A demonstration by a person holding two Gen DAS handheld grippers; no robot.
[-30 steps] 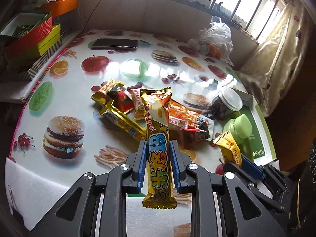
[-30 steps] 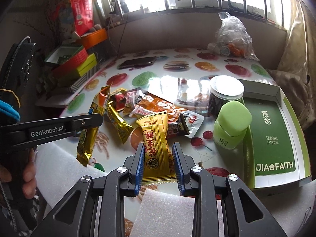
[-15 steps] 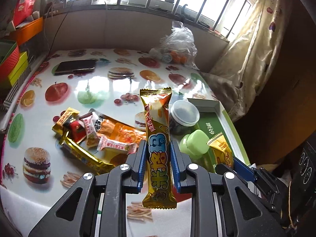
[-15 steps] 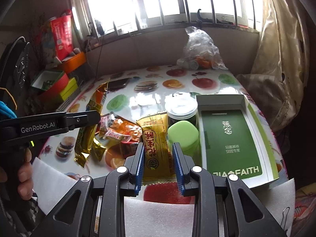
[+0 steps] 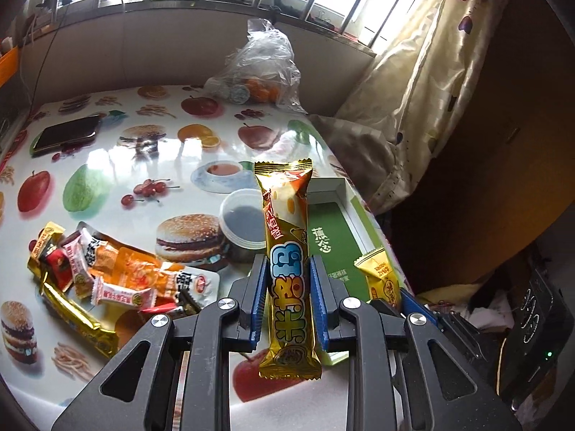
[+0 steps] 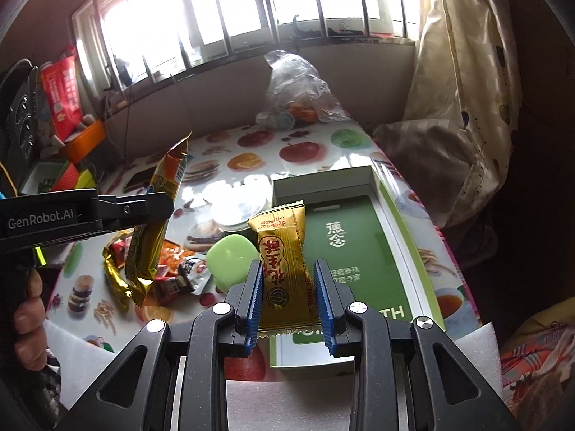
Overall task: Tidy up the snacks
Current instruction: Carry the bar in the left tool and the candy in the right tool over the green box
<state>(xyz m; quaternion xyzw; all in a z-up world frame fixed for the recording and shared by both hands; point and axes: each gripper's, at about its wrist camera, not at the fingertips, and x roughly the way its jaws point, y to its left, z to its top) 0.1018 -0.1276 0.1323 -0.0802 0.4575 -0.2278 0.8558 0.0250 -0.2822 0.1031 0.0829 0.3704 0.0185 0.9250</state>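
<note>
My left gripper (image 5: pixel 288 269) is shut on a long gold snack bar (image 5: pixel 287 251) with blue letters, held upright above the table near the green box (image 5: pixel 334 240). In the right wrist view that bar (image 6: pixel 158 215) hangs from the left gripper (image 6: pixel 158 208) at the left. My right gripper (image 6: pixel 287 276) is shut on a square gold snack packet (image 6: pixel 284 262), raised over the near end of the open green box (image 6: pixel 359 237). The same packet (image 5: pixel 382 276) shows at the right of the left wrist view. A pile of loose snacks (image 5: pixel 118 280) lies on the table to the left.
A round dark jar with a clear lid (image 5: pixel 242 222) and a green-lidded jar (image 6: pixel 230 258) stand just left of the box. A phone (image 5: pixel 66 136) and a plastic bag (image 5: pixel 258 72) lie farther back. A curtain (image 5: pixel 402 115) hangs at the right. White foam (image 6: pixel 280 406) covers the near edge.
Both grippers have swung right with their snacks, away from the pile toward the green box, and risen a little. The box now lies right behind both held packets.
</note>
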